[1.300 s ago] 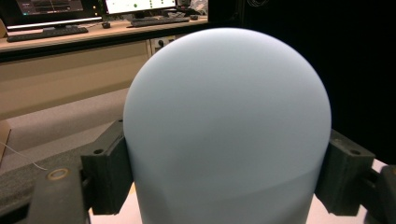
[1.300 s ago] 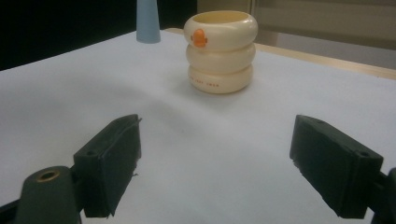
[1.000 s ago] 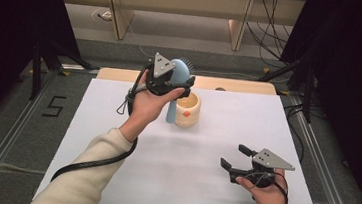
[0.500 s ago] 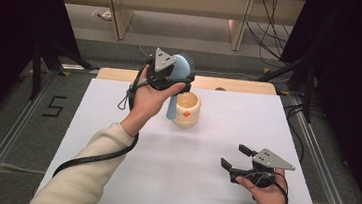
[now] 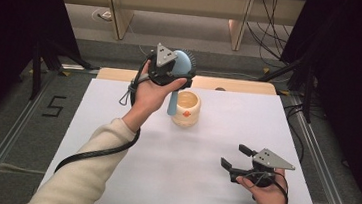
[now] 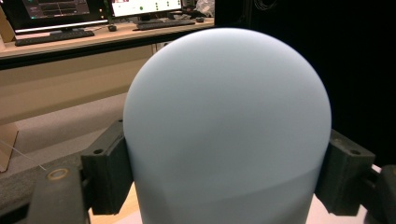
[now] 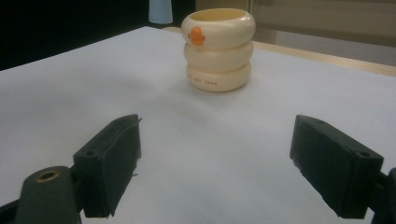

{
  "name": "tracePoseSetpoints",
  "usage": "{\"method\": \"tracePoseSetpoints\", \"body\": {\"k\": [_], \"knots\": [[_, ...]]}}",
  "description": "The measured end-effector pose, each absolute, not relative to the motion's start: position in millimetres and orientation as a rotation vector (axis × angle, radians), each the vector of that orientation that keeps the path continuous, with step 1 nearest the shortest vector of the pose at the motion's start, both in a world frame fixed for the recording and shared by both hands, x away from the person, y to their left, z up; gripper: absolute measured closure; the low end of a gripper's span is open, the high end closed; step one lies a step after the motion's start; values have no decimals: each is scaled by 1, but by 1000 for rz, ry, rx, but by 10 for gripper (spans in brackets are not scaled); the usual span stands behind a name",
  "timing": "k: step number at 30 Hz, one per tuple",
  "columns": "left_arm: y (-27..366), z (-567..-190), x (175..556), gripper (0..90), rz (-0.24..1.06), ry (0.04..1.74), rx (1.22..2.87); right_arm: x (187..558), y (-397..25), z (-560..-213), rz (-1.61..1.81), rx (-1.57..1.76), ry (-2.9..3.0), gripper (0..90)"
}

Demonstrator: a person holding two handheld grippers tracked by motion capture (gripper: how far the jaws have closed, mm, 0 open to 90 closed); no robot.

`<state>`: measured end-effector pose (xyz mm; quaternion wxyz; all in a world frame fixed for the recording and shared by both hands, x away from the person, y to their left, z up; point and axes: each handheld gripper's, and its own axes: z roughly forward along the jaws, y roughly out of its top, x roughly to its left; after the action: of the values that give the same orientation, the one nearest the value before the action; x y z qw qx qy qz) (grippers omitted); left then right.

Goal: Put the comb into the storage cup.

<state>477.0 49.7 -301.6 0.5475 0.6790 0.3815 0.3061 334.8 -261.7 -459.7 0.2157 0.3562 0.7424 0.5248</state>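
Left gripper (image 5: pixel 177 74) has its jaws clamped on the rounded head of a blue brush (image 6: pixel 226 126), handle hanging down just beside the cream cup (image 5: pixel 187 108) — lifted, not yet in it, so seating it is left. Right gripper (image 7: pixel 229 163) rests idle, jaws wide and empty — cup well ahead of them.

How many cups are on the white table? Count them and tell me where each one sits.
1. The cream cup stands upright toward the table's far middle, beside the blue brush held in the left gripper.
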Motion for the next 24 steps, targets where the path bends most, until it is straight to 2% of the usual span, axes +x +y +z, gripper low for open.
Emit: {"method": "tracePoseSetpoints", "body": {"k": [24], "knots": [[47,-298,486,195,727,902,1571,335,-262,-460,1457,998,2058,173]]}}
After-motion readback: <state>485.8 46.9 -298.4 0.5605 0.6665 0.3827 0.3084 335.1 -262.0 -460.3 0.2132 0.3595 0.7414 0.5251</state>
